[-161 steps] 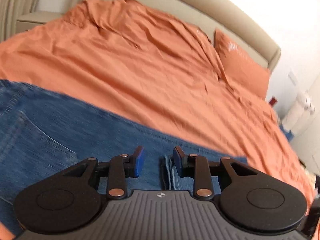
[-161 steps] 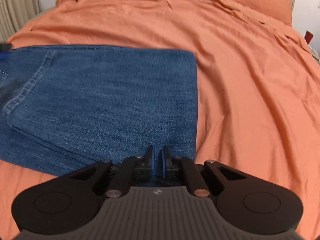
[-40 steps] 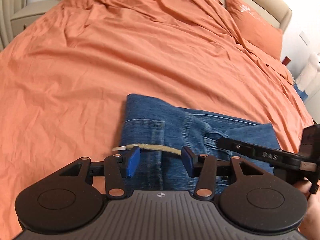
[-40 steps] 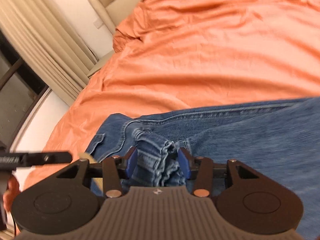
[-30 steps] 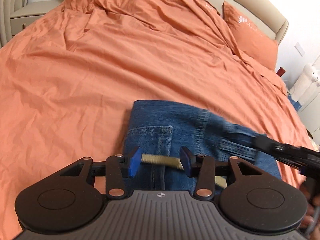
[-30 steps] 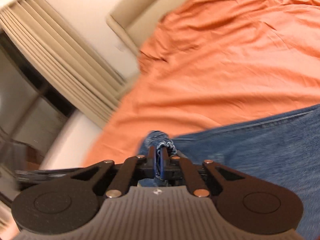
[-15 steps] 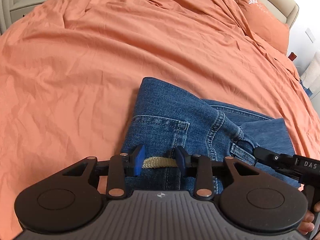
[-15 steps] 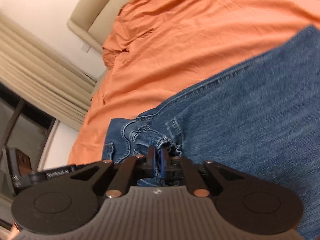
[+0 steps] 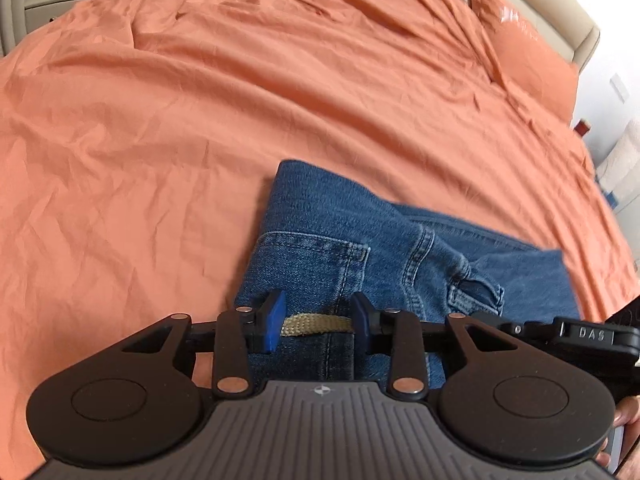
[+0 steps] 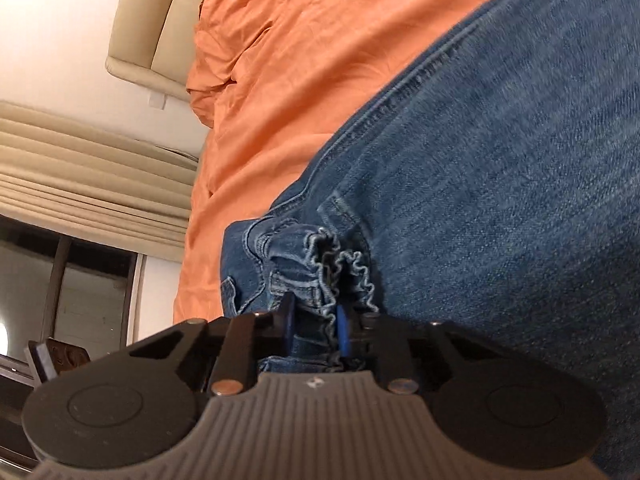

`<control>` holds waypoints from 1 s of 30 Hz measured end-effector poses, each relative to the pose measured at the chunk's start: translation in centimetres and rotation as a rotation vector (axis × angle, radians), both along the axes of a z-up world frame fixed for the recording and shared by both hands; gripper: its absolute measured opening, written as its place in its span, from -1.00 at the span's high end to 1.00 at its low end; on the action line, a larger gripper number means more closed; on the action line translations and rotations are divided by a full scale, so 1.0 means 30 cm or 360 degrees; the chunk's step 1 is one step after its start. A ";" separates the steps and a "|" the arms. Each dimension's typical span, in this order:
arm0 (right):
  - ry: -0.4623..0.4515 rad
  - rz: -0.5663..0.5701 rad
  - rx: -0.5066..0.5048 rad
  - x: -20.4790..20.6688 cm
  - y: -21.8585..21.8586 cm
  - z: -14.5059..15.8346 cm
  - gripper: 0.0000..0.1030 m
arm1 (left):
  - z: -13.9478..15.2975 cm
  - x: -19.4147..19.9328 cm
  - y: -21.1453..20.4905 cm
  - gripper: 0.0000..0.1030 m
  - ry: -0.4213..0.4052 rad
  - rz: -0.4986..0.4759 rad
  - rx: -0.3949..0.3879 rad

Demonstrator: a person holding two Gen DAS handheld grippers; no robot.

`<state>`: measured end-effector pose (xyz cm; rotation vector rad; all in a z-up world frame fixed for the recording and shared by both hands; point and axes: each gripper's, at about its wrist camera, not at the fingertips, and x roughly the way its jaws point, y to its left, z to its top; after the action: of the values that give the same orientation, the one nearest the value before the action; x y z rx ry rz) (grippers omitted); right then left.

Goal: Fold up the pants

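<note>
Lying folded on bed: pants [image 9: 352, 240] | left hand-held gripper [image 9: 316, 322] closing around waistband | right hand-held gripper [image 10: 316, 330] loosening, denim between pads

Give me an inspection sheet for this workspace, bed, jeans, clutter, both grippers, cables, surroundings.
Surface: bed with wrinkled orange sheet.
Job's things: blue jeans folded into a compact stack on the sheet.
Clutter: orange pillow at the headboard.
Grippers: left gripper has been closing, jaws astride a tan strap on the jeans; right gripper has been opening, frayed denim between its pads.
Cables: nothing seen.
Surroundings: beige headboard, curtain.
</note>
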<state>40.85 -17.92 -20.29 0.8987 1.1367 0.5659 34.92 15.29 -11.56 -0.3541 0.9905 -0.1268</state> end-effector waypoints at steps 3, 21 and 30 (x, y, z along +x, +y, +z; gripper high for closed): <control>-0.0137 0.0087 -0.0118 -0.003 0.028 0.123 0.78 | 0.062 -0.036 0.025 0.35 -0.0092 0.0045 -0.0059; -0.0761 0.0255 -0.0576 0.072 0.002 0.984 0.84 | 0.325 -0.154 -0.038 0.35 -0.0413 0.0051 -0.0084; -0.0459 -0.0004 -0.0658 0.135 -0.440 0.711 0.89 | 0.216 -0.042 -0.234 0.38 -0.0339 -0.0116 -0.0034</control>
<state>44.91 -31.12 1.03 0.4452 0.9419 0.4204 33.65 8.29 -5.08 -0.3170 0.7920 -0.2366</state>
